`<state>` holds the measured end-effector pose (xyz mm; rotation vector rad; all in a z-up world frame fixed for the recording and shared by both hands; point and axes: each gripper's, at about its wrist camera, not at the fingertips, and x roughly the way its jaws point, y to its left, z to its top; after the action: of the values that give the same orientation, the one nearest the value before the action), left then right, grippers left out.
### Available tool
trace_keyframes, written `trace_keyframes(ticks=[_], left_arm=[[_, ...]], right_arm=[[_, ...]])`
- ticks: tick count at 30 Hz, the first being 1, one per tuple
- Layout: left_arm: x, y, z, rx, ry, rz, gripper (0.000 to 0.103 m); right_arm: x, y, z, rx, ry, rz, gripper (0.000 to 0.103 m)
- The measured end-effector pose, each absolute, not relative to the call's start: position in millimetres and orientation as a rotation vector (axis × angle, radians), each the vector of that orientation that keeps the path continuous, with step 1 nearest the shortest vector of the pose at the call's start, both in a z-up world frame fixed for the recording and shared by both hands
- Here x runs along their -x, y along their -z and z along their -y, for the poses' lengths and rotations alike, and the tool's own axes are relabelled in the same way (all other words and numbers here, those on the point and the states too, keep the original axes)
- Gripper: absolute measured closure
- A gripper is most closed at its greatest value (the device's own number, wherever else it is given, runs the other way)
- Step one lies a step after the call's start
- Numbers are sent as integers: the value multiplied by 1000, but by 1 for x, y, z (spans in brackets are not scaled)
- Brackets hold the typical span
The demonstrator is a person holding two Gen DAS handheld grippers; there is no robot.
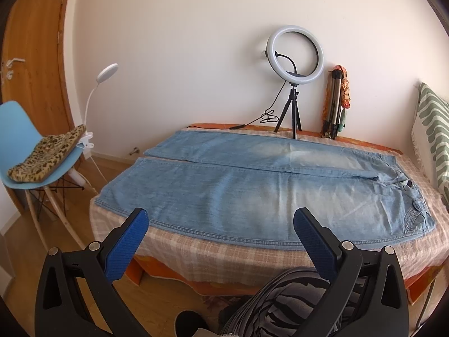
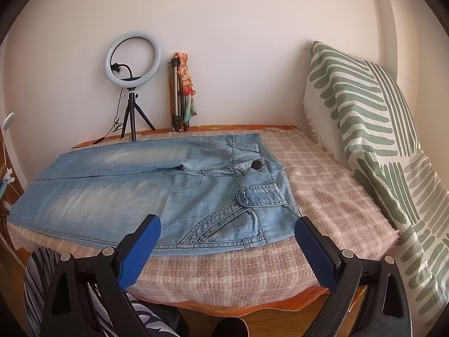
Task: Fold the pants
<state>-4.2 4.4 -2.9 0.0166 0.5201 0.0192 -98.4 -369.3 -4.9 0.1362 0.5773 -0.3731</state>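
Note:
Light blue jeans (image 1: 238, 193) lie flat and spread out on a bed covered with a pink checked blanket (image 1: 224, 258), legs to the left, waist to the right. In the right wrist view the jeans (image 2: 157, 188) show their waistband, dark button and front pocket. My left gripper (image 1: 221, 219) is open and empty, held in front of the near edge above the near leg. My right gripper (image 2: 227, 224) is open and empty, held in front of the near edge by the waist and pocket. Neither touches the fabric.
A ring light on a tripod (image 1: 294, 56) and a folded tripod (image 1: 335, 104) stand at the back by the wall. A green-striped pillow (image 2: 364, 118) leans at the right. A blue chair with a leopard cushion (image 1: 36, 154) and a white lamp (image 1: 106, 73) stand left.

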Motion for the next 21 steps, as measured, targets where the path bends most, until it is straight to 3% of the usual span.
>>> trace_keyframes(ticks=[21], left_arm=[[1, 6, -6, -4, -22, -526, 0]], right_arm=[[98, 6, 371, -148, 376, -586, 6]])
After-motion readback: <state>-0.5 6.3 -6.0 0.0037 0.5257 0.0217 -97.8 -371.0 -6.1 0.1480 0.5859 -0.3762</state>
